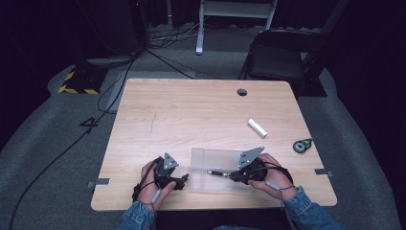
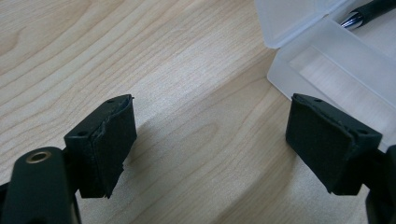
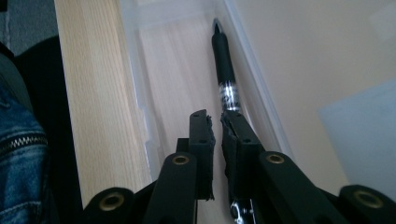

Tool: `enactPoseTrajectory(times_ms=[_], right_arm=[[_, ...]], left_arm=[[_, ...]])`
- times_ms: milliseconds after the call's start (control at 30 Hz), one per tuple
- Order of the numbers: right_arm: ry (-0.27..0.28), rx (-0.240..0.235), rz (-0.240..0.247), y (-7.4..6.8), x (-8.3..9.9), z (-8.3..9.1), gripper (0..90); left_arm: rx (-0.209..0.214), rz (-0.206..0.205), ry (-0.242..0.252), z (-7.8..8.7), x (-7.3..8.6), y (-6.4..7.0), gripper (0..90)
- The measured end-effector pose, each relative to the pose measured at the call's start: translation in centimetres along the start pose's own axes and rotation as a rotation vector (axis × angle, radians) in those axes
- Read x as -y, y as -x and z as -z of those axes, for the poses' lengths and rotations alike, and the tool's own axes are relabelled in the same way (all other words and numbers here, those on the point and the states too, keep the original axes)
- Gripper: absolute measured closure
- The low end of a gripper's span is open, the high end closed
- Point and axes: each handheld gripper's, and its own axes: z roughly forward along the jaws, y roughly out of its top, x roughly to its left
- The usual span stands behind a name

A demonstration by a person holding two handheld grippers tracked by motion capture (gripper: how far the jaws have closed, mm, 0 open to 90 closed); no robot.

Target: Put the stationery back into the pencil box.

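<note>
1. Right gripper [image 3: 217,123]: jaws pressed together on a black pen [image 3: 223,60], whose tip pokes out ahead of them inside the clear plastic box [image 3: 140,93].
2. Left gripper [image 2: 210,144]: jaws wide apart over bare table [image 2: 116,46] (box corner just beyond the right-hand jaw).

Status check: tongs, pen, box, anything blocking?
Right tongs shut on pen, pen inside clear plastic box. Left tongs open, empty, beside box. White tube and tape roll lie apart, nothing blocking.
</note>
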Motion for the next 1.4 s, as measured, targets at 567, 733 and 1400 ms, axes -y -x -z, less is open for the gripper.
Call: enactPoseTrajectory(times_ms=[567,733,1400], right_arm=[[-0.073,0.033,0.009,-0.6,0.2,-1.4,68.8],[-0.070,0.043,0.007,-0.5,0.2,-1.5,65.6],[0.099,0.101,-0.129,1.1,0.2,3.2,60.3]], left_arm=[[0.000,0.001,0.001,0.0,0.0,0.0,16.8],[0.000,0.001,0.001,0.0,0.0,0.0,16.8],[0.001,-0.013,0.003,0.0,0.0,-0.2,16.5]])
